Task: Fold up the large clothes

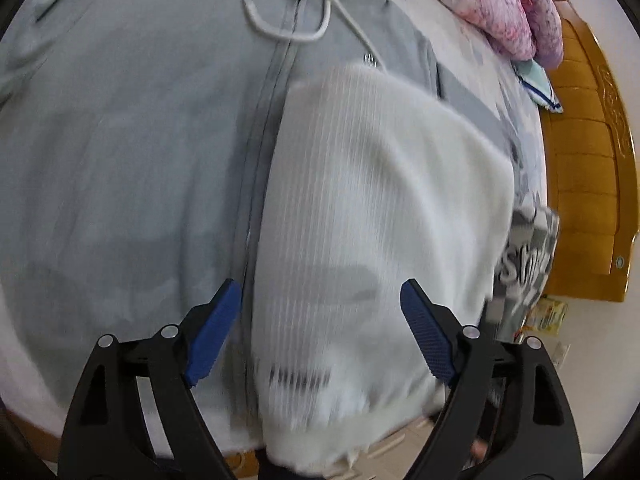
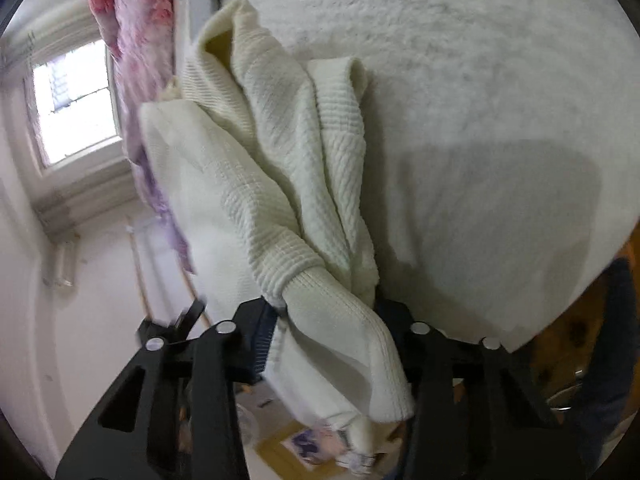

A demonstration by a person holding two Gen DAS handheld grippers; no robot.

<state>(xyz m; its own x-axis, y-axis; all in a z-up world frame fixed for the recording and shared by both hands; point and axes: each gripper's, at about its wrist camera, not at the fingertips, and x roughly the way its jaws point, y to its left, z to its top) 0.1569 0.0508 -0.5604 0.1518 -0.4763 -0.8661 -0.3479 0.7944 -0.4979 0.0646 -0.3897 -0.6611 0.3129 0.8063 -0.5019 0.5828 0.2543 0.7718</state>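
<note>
Right claw (image 2: 326,332) pinching bunched cream sweater (image 2: 280,168) – left claw (image 1: 320,320) spread, empty, above grey hoodie (image 1: 140,140).

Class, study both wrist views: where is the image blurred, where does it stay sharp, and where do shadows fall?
Left wrist view: white knit garment smeared by motion blur, left gripper sharp, soft shadows on the grey hoodie. Right wrist view: knit ribs crisp, broad shadow on the fleecy white blanket, window overexposed.
</note>
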